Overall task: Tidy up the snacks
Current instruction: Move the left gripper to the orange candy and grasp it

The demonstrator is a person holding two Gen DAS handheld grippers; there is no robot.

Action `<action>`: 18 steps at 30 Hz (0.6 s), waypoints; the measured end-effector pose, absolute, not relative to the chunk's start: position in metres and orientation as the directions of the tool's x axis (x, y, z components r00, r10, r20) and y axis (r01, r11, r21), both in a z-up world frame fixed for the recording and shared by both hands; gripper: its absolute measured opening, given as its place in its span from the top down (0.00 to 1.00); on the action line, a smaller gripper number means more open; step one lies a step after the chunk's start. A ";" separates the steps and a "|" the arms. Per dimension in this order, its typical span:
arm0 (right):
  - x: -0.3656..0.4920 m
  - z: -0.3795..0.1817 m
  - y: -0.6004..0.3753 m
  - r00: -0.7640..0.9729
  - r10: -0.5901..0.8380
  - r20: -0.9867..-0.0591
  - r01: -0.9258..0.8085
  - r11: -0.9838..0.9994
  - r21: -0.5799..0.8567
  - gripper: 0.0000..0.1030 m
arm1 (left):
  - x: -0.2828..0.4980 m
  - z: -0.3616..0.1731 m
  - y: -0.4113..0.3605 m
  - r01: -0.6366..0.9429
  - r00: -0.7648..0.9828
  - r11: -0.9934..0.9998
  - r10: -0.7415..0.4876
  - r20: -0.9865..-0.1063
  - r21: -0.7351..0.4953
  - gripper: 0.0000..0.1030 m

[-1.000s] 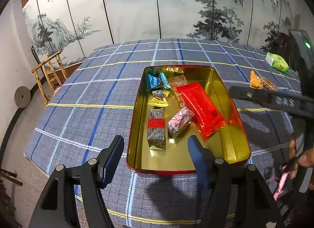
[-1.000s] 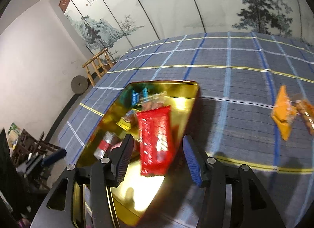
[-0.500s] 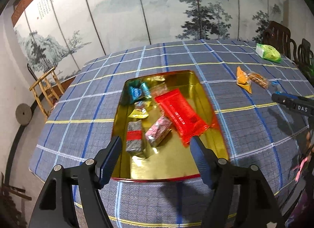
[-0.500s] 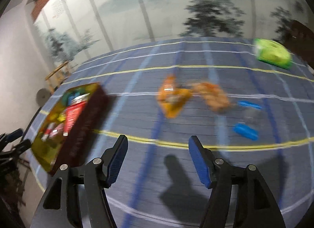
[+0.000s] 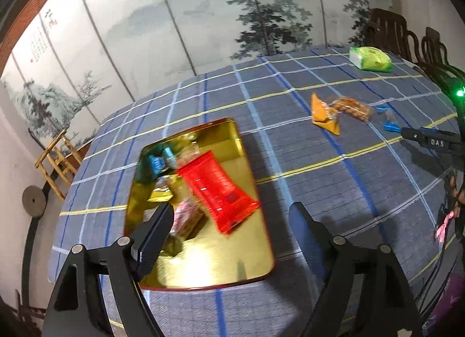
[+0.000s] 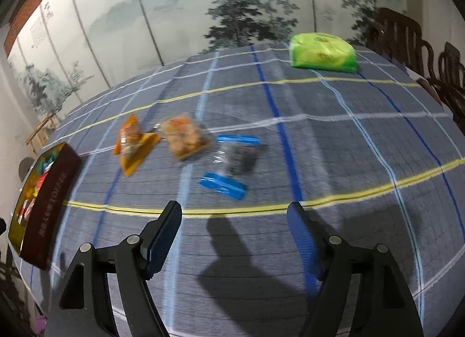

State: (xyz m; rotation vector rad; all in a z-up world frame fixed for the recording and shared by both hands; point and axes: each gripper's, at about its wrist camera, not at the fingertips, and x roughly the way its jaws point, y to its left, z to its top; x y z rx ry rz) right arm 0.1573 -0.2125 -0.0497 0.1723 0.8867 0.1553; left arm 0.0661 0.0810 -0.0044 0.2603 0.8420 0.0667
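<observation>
A gold tin tray (image 5: 229, 267) on the blue checked tablecloth holds a red packet (image 5: 216, 191) and several small snacks. My left gripper (image 5: 229, 232) is open and empty over the tray's near end. My right gripper (image 6: 234, 238) is open and empty above bare cloth. Beyond it lie a clear packet with blue ends (image 6: 232, 162), a clear bag of orange snacks (image 6: 186, 136) and an orange packet (image 6: 132, 145). The tray shows at the far left in the right wrist view (image 6: 46, 200).
A green pack (image 6: 322, 52) lies at the table's far side, also in the left wrist view (image 5: 370, 59). Dark wooden chairs (image 6: 407, 37) stand at the right. A folding painted screen backs the table. A light wooden chair (image 5: 58, 157) stands at the left.
My right gripper has swung right, away from the tray, and now faces the loose snacks on the cloth. My left gripper has turned right, so the tray sits lower left.
</observation>
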 end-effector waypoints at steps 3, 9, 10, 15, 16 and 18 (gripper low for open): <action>0.160 -0.049 -0.222 0.629 0.220 -0.745 -0.048 0.968 0.246 0.23 | 0.074 -0.005 0.068 0.090 0.651 0.969 0.118 -0.750 0.230 0.23; 0.160 -0.051 -0.226 0.628 0.260 -0.734 -0.065 0.957 0.283 0.22 | 0.102 -0.006 0.040 0.164 0.635 0.966 0.052 -0.771 0.200 0.22; 0.160 -0.051 -0.226 0.629 0.268 -0.730 -0.073 0.955 0.288 0.22 | 0.110 -0.006 0.034 0.180 0.630 0.966 0.033 -0.776 0.187 0.22; 0.155 -0.049 -0.227 0.644 0.295 -0.706 -0.093 0.946 0.311 0.17 | 0.148 -0.012 0.015 0.214 0.602 0.968 -0.024 -0.798 0.132 0.21; 0.154 -0.049 -0.228 0.646 0.300 -0.702 -0.096 0.944 0.315 0.17 | 0.157 -0.014 0.012 0.216 0.596 0.969 -0.034 -0.802 0.119 0.21; 0.153 -0.048 -0.228 0.650 0.320 -0.689 -0.112 0.938 0.329 0.17 | 0.171 -0.016 0.009 0.214 0.592 0.971 -0.044 -0.805 0.105 0.21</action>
